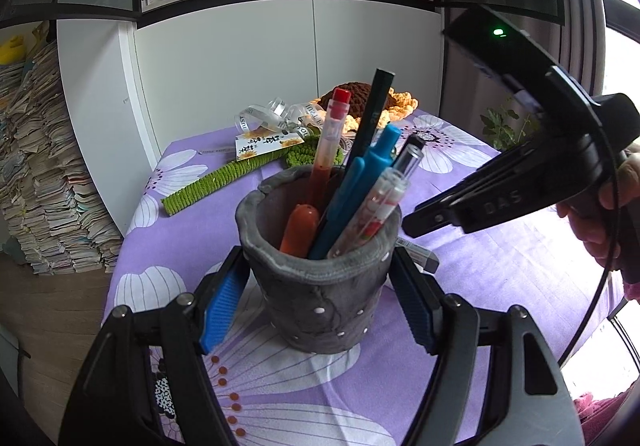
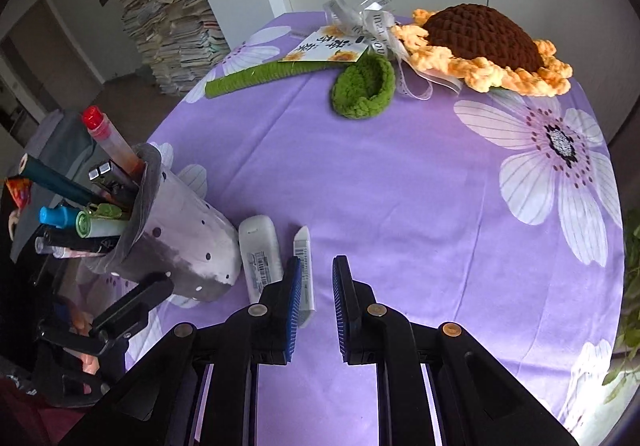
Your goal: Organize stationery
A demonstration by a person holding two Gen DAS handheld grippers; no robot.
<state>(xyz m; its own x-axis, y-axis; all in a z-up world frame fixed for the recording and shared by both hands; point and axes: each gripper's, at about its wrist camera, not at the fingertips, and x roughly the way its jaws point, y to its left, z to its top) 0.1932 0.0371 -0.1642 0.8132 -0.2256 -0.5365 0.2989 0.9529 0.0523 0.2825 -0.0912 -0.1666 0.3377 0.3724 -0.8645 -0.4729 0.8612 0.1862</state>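
Now pen holder [image 1: 316, 270] between left hand-held gripper [image 1: 318, 300] pads.

You can read raised letters "DAS" on the black body of the right gripper [image 1: 502, 198] — nothing else is plain. The sunflower card [image 1: 266, 144] bears Chinese characters; the ribbon [image 2: 374, 24] lettering is too blurred.

One grey pen holder [image 1: 316, 278] with about six pens [image 1: 352, 198], two white erasers [image 2: 261, 258], one crocheted sunflower [image 2: 480, 42].
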